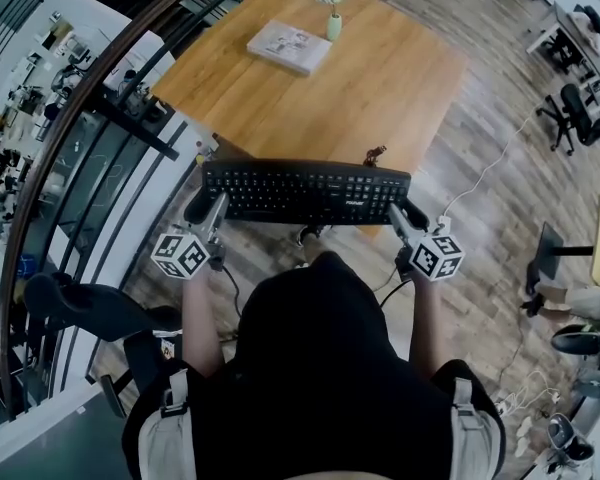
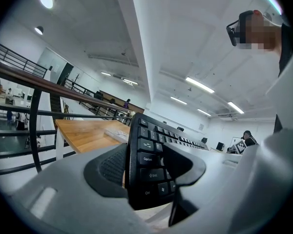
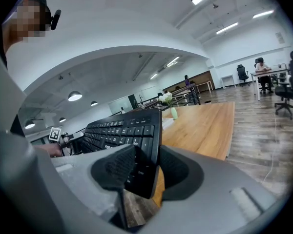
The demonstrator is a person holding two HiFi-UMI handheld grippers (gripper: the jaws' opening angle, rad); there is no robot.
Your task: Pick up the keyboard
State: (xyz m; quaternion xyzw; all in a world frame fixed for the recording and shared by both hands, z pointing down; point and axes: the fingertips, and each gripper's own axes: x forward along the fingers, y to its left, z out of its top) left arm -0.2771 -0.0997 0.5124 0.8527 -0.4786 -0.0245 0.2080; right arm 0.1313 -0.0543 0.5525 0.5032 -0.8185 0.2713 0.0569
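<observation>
A black keyboard [image 1: 305, 191] hangs level in front of the person, just off the near edge of the wooden table [image 1: 380, 78]. My left gripper [image 1: 206, 211] is shut on the keyboard's left end [image 2: 149, 167], one pad on the keys and the other under it. At the other side my right gripper [image 1: 404, 218] is shut on the keyboard's right end [image 3: 136, 155] in the same way. Both ends tilt slightly in the gripper views.
On the table lie a book [image 1: 289, 47] and a small vase with white flowers [image 1: 332, 8]. A dark curved railing [image 1: 100, 78] runs along the left. Office chairs [image 1: 580, 113] stand at the far right, and a white cable [image 1: 485, 173] lies on the wooden floor.
</observation>
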